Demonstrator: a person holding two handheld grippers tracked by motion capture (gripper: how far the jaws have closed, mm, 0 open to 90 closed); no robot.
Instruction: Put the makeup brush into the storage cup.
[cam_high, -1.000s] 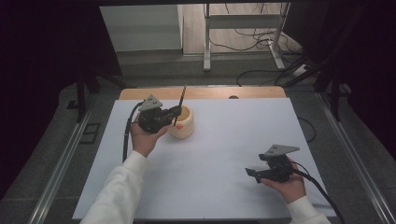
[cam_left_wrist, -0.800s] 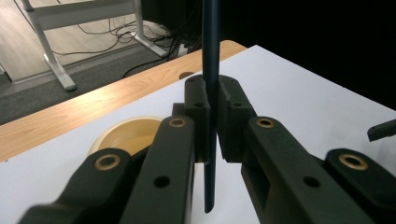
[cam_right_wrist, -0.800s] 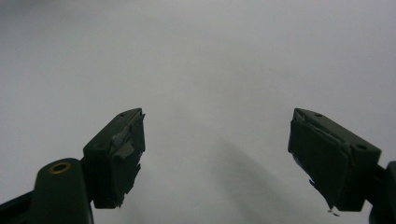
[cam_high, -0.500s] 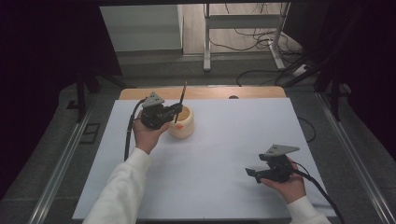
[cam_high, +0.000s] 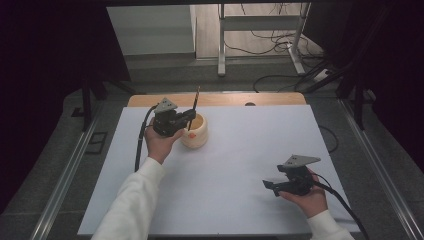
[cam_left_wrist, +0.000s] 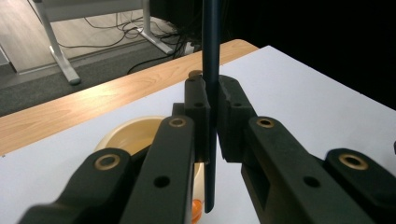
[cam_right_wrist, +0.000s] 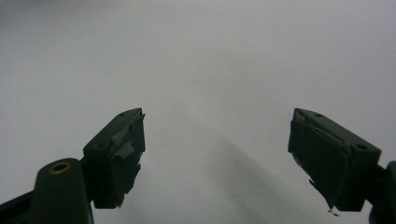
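Observation:
A thin dark stick (cam_high: 194, 102) stands almost upright, pinched between the jaws of my left gripper (cam_high: 187, 116), which is shut on it. In the left gripper view the stick (cam_left_wrist: 211, 46) runs down through the pads of the gripper (cam_left_wrist: 211, 100), and its lower end hangs beside the rim of a cream cup (cam_left_wrist: 126, 135). That cup (cam_high: 196, 132) sits on the white table just right of the left hand and has a small orange mark on its side. My right gripper (cam_high: 269, 184) rests near the front right, open (cam_right_wrist: 217, 154), with nothing between its jaws.
The white table top (cam_high: 250, 145) has a wooden strip (cam_high: 220, 99) along its far edge. Beyond it are a floor with cables and a metal desk frame (cam_high: 260, 25). Metal rails run along both sides of the table.

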